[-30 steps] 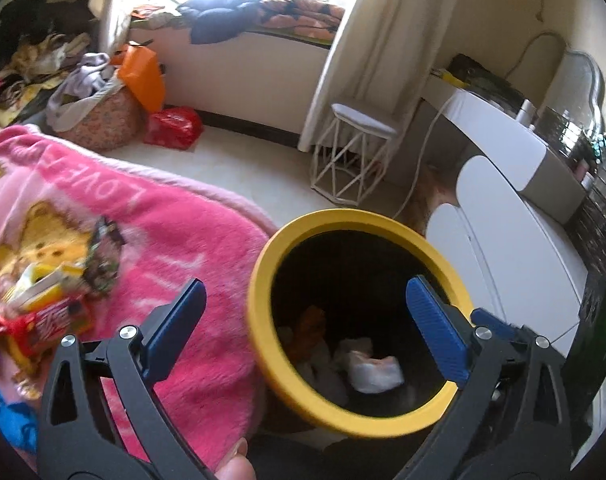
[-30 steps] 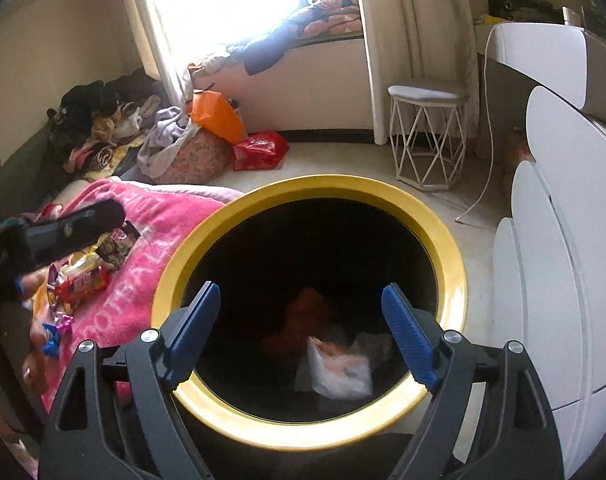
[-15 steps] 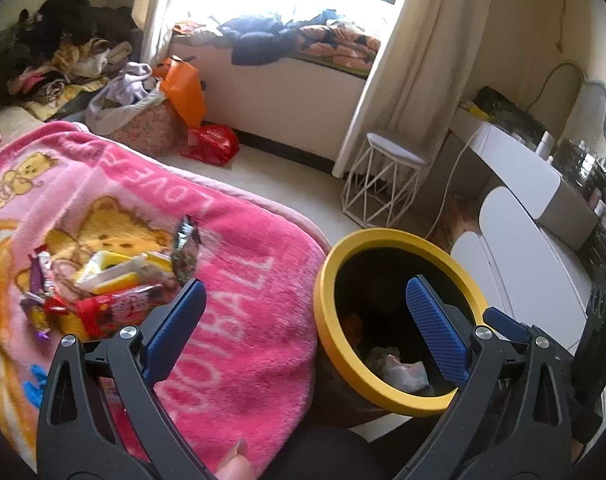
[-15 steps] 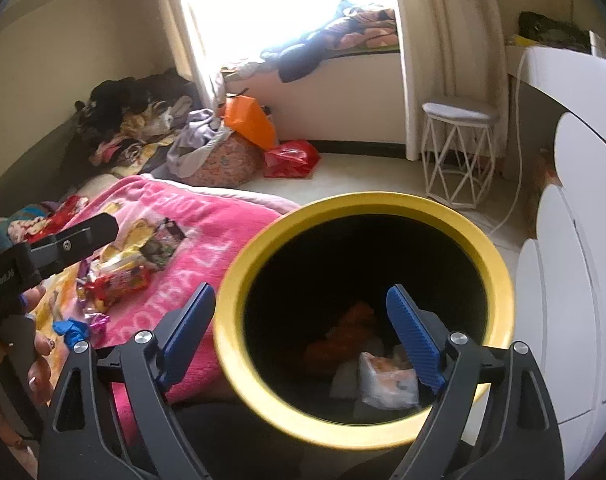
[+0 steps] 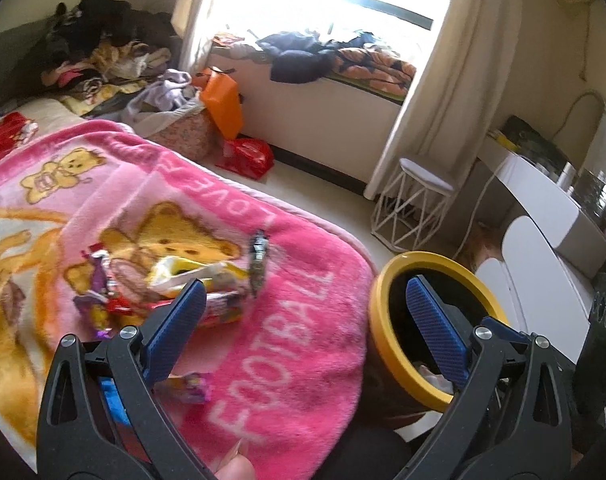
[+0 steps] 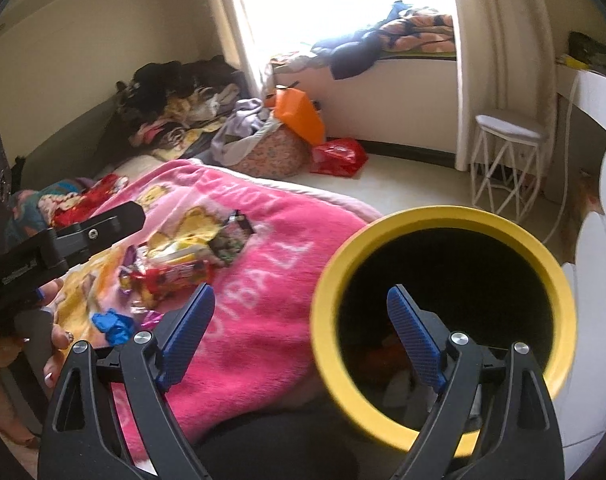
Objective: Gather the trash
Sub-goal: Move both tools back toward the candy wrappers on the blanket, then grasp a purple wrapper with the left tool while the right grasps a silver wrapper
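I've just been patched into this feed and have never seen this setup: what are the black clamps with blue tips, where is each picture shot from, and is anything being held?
There is no robot arm: a person holds a hand-held two-finger gripper in each hand, and each carries a fisheye camera looking out along its blue-padded fingers. One picture is the left gripper's view, the other the right gripper's. In the right view the left gripper appears at the left edge, held in the person's hand. Both sets of jaws stand wide apart with nothing between them. On the pink blanket lies a pile of snack wrappers. Beside it stands a yellow-rimmed bin with some trash already at the bottom.
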Demonstrator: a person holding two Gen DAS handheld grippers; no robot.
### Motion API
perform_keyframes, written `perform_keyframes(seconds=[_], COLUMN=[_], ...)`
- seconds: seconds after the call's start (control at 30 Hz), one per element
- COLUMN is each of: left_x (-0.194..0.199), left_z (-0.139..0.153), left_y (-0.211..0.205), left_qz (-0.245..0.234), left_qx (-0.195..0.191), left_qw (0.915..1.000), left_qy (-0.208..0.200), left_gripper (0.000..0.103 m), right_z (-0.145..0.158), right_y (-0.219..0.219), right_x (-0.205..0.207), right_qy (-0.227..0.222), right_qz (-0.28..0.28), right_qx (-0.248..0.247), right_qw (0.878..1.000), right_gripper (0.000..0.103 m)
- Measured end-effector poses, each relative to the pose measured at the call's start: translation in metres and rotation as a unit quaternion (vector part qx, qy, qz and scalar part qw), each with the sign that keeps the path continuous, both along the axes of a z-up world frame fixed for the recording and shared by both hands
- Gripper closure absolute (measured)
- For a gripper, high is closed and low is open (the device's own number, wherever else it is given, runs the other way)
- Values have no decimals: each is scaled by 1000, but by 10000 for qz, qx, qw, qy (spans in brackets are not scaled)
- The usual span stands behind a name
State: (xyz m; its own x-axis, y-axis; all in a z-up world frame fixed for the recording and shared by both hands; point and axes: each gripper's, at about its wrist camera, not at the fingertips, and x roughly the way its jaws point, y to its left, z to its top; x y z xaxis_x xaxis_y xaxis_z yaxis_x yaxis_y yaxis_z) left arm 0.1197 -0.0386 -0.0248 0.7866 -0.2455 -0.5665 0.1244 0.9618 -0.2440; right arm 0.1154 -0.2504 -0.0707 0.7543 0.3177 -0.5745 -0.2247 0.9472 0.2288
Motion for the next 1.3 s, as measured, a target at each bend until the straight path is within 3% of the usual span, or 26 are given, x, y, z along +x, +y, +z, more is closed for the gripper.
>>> perform_keyframes(seconds=[0.67,0.9,1.1,1.3], left_x=[-4,-3,2,14], left_z=[-7,-22,-44,-69], left_y=[102,140,158,162], left_qz=[993,1427,1482,1325], left_qx=[-53,-69,-76,-41], left_qw=[9950,9891,9865,9856], left_qy=[64,347,693,1050], left_gripper=[11,11,11,29], right_z=[-6,-22,-41,-58], right_y=[108,143,163,175], right_x=[18,24,35,47], right_qy=[183,423,729,1015], right_qz=[1333,1825,2073,2202], right_qx=[-170,-256,-227,-241], right_qw=[9908,9820,9753,9699], right_gripper=[18,19,28,36])
